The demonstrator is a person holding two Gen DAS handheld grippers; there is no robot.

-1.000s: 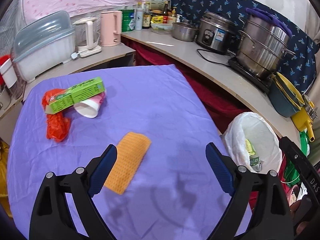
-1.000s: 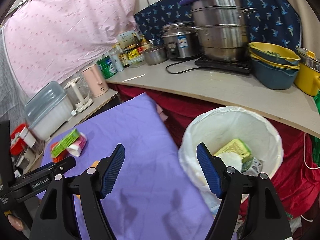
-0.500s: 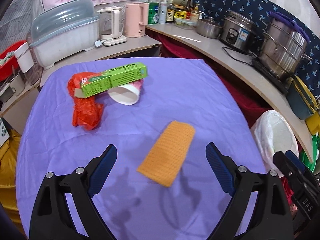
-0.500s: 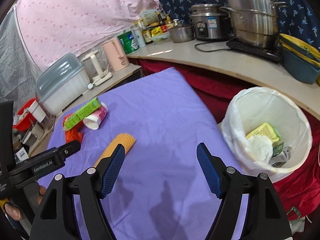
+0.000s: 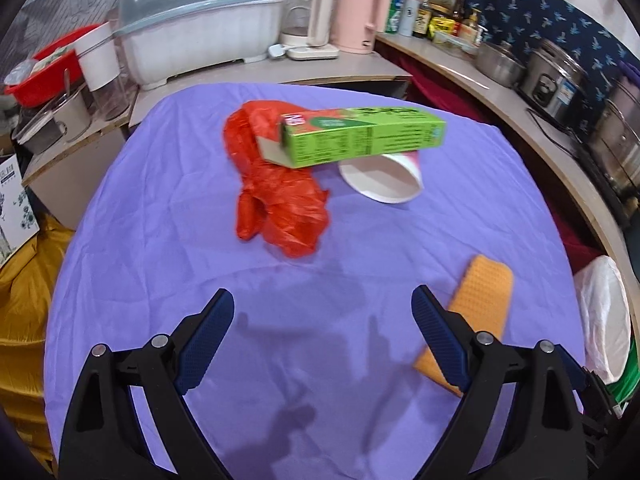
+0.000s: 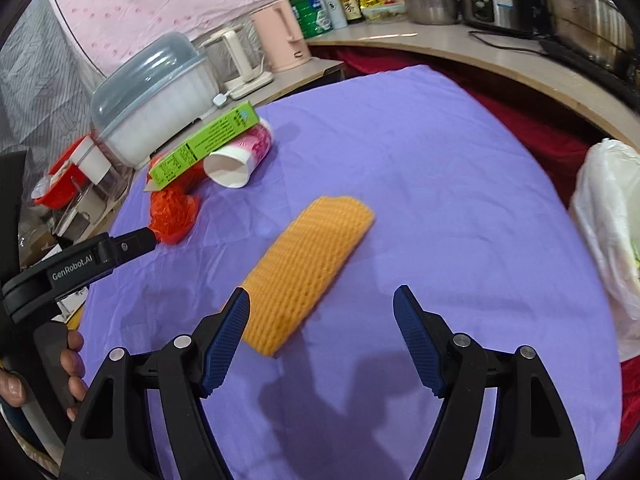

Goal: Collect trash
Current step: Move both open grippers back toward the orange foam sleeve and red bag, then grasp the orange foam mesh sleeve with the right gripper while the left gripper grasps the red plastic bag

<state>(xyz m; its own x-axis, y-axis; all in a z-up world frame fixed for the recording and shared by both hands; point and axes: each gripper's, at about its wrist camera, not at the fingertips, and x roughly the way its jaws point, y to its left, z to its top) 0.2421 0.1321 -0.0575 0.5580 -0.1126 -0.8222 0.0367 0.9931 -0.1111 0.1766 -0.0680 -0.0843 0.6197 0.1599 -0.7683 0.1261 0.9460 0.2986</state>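
On the purple tablecloth [image 5: 160, 280] lie a crumpled red plastic bag [image 5: 276, 192], a green carton [image 5: 360, 136] resting across it, a tipped paper cup [image 5: 384, 180] and an orange foam net sleeve [image 5: 480, 300]. My left gripper [image 5: 322, 340] is open and empty, a short way before the red bag. My right gripper [image 6: 322, 336] is open and empty, just short of the orange sleeve [image 6: 308, 268]. The carton [image 6: 204, 144], cup [image 6: 240, 160] and red bag [image 6: 174, 212] also show in the right wrist view. The white-lined trash bin [image 6: 608, 216] stands at the table's right edge.
A counter behind holds a lidded dish rack [image 5: 196, 28], kettles [image 5: 356, 16], bottles, pots and a rice cooker [image 5: 560, 76]. A red basin [image 5: 44, 64] sits at the left. The left gripper's body [image 6: 80, 264] reaches in at the left of the right wrist view.
Both grippers have swung left, away from the bin and toward the trash on the table. The red bag and carton are now centred for the left gripper, the orange sleeve for the right.
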